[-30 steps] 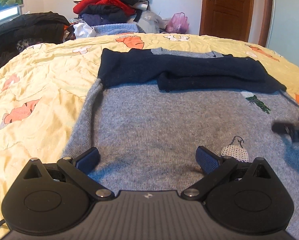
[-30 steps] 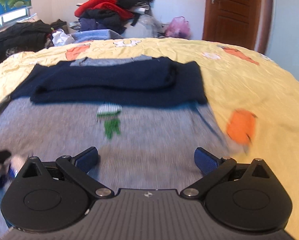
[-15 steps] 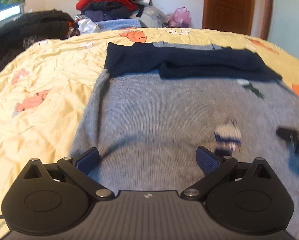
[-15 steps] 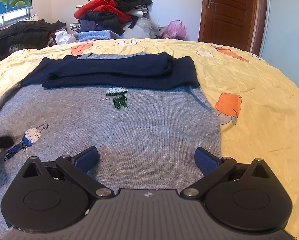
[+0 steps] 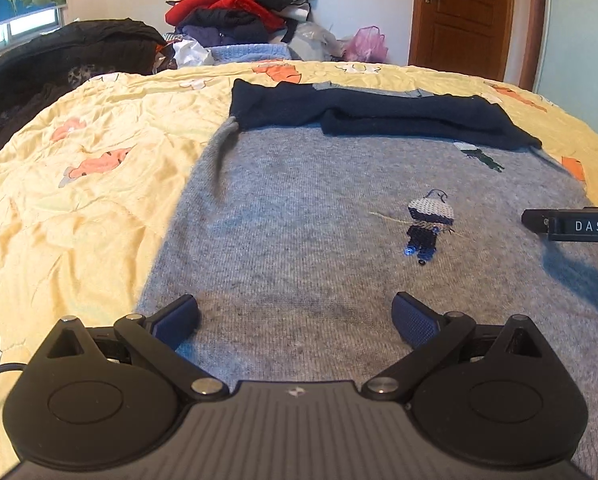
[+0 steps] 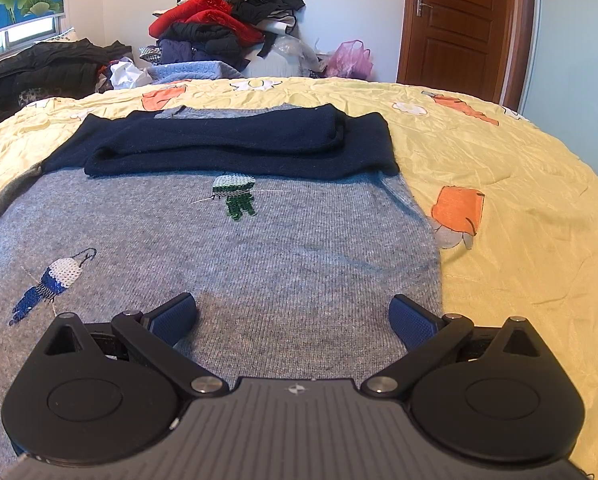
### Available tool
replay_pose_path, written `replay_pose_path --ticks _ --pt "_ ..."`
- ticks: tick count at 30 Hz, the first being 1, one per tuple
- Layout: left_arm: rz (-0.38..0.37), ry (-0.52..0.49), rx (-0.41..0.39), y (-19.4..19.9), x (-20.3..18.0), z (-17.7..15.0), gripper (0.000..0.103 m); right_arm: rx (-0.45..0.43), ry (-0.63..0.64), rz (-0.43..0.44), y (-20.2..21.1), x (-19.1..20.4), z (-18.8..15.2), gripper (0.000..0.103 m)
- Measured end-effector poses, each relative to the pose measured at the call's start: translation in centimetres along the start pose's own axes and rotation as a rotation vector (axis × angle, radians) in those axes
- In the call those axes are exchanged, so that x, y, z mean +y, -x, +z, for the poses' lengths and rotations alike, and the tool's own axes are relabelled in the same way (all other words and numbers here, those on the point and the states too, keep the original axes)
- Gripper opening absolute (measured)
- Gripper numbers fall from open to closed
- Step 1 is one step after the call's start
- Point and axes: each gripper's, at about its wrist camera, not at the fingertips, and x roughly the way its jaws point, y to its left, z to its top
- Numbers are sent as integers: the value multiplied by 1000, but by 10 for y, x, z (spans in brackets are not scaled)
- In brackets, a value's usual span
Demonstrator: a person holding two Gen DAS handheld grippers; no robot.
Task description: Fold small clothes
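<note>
A small grey sweater (image 5: pixel 319 216) lies flat on the yellow bedspread (image 5: pixel 79 184), its dark navy sleeves (image 5: pixel 379 116) folded across its top. It has small embroidered figures (image 5: pixel 429 224). My left gripper (image 5: pixel 295 320) is open and empty, low over the sweater's near left part. My right gripper (image 6: pixel 293 318) is open and empty over the sweater's (image 6: pixel 259 248) near right part, close to its right edge; the navy sleeves (image 6: pixel 235 144) lie beyond. The right gripper also shows at the right edge of the left wrist view (image 5: pixel 575 226).
A pile of clothes (image 5: pixel 239 12) and a pink bag (image 5: pixel 365 44) stand past the bed's far end. Dark coats (image 5: pixel 59 60) lie at the far left. A wooden door (image 5: pixel 463 16) is at the back right. Bedspread (image 6: pixel 519 200) extends right of the sweater.
Both grippers have drawn back toward the sweater's near hem and lowered; more of the grey body shows ahead of them. Both stay open and empty.
</note>
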Motion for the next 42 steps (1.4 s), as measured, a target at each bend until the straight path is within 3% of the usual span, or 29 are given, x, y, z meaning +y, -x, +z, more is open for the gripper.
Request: replay_pose_path --ticks 18,32,42 --pt "-1 -1 -3 0 -2 0 103 11 -4 -12 28 0 -20 103" --pt "0 -1 -4 1 -1 -1 103 3 16 23 78 -2 -61 103" --pt "23 -32 7 22 -5 -17 103 3 25 35 77 -1 -61 103"
